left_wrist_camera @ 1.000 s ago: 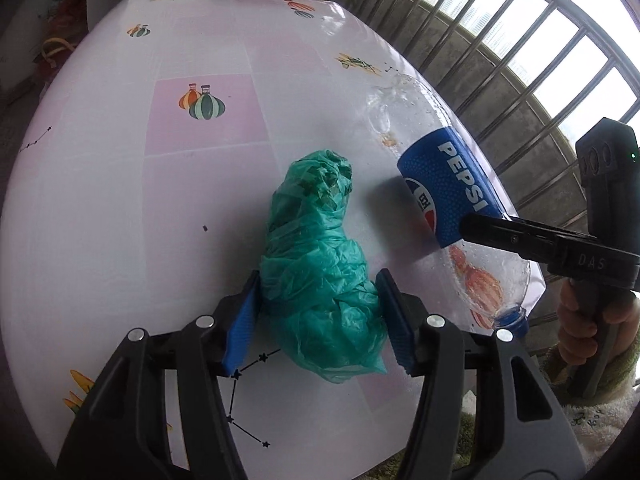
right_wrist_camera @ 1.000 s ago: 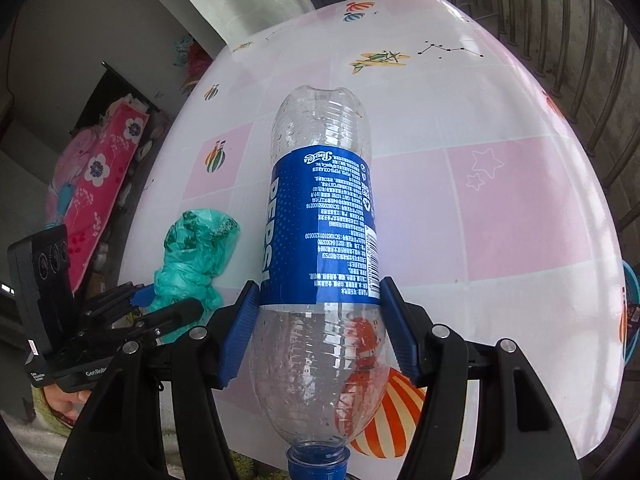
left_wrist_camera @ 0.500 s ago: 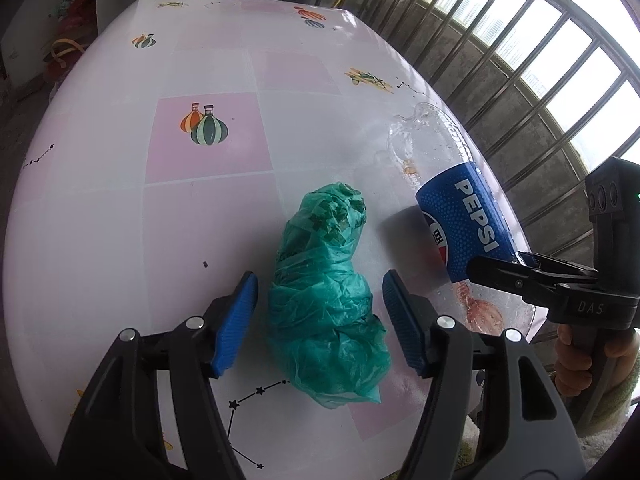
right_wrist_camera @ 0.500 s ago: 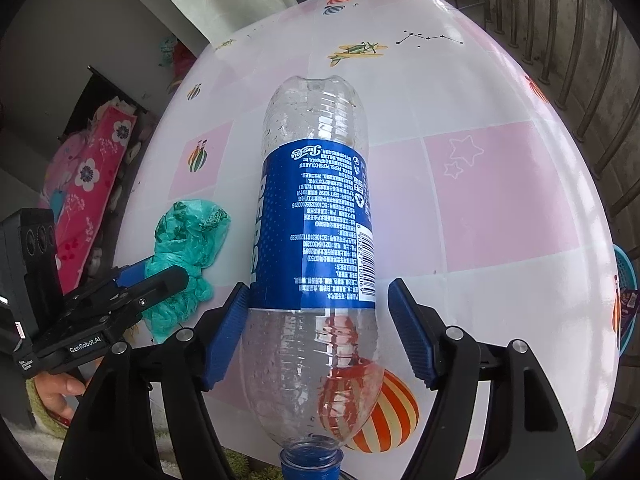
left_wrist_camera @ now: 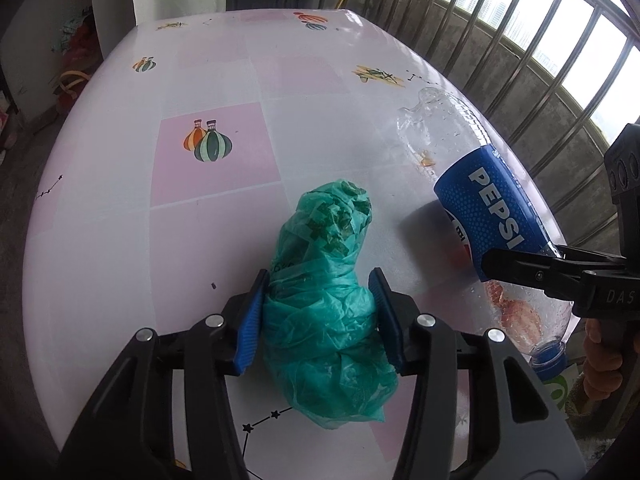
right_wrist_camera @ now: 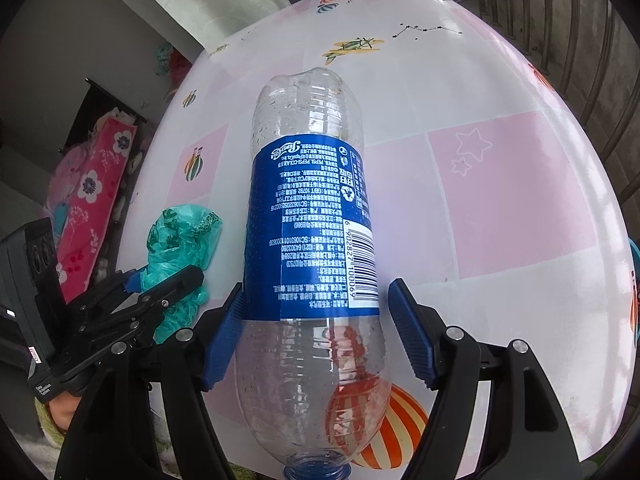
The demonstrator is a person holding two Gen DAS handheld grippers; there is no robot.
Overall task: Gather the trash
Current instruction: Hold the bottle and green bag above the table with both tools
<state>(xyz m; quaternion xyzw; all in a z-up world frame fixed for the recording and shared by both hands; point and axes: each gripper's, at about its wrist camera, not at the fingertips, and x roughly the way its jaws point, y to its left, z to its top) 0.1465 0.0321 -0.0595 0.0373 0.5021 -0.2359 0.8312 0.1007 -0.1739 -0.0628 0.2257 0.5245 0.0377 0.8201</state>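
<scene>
The table (left_wrist_camera: 100, 240), under a white and pink checked cloth printed with balloons, planes and star lines, fills both views; its edge curves off at 9 o'clock in the left wrist view, and bare cloth runs from the centre up to 12 o'clock. A metal railing (left_wrist_camera: 540, 64) stands just past the edge from 1 to 3 o'clock.

The Pepsi bottle (right_wrist_camera: 312, 216), clear plastic and seemingly empty, lies along the table's edge near the railing. Its blue label reads "PEPSI" in white in the left wrist view; the right wrist view shows small white print and a barcode. Its blue cap (left_wrist_camera: 546, 358) pokes over the table's edge at 4 o'clock.

The green plastic bag (left_wrist_camera: 324, 304), crumpled into a lump, lies beside the bottle without touching it.

The left gripper (left_wrist_camera: 320, 312) has both blue pads pressed into the bag's sides. The right gripper (right_wrist_camera: 316, 328) straddles the bottle at the label's lower edge: the left pad touches, the right pad stands clear. "DAS" is stamped on its body.
</scene>
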